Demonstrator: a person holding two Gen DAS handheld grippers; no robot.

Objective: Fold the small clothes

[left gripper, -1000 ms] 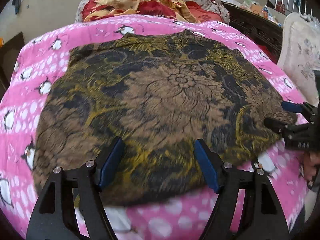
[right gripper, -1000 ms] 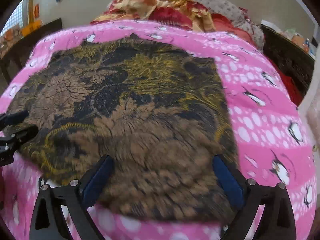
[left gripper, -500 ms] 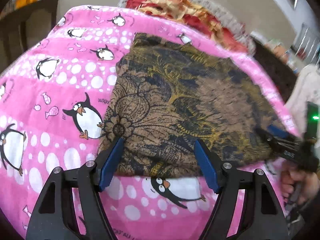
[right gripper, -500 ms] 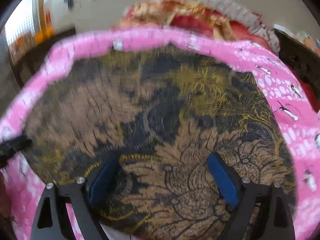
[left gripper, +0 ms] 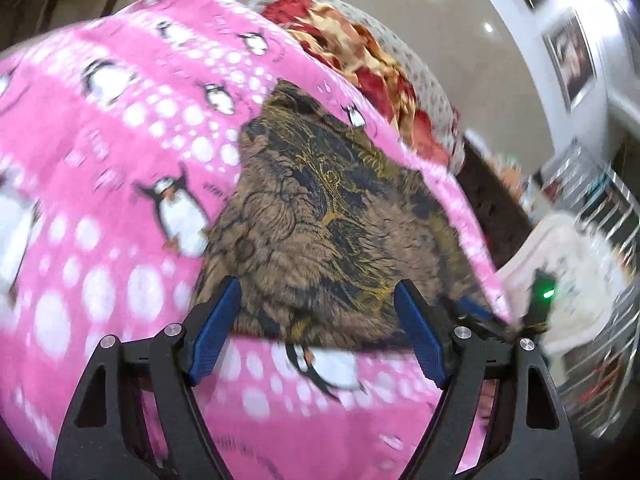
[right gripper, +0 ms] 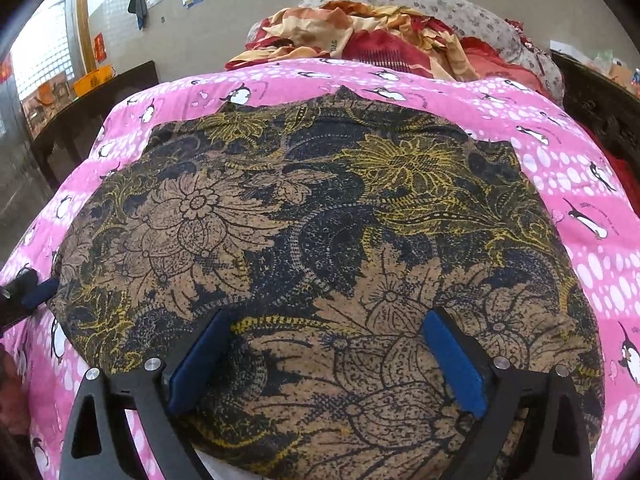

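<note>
Brown floral-print cloth (right gripper: pixel 320 240) lies spread flat on pink penguin blanket (right gripper: pixel 580 184).

Left gripper (left gripper: pixel 316 320) now swung toward the cloth's (left gripper: pixel 332 224) left edge, view tilted.

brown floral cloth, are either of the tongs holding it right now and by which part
Nothing is held. Both tongs, left and right, stand open over the near edge of the brown floral cloth.

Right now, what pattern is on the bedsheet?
Pink bedsheet with penguins and white dots, clearest in left wrist view.
</note>
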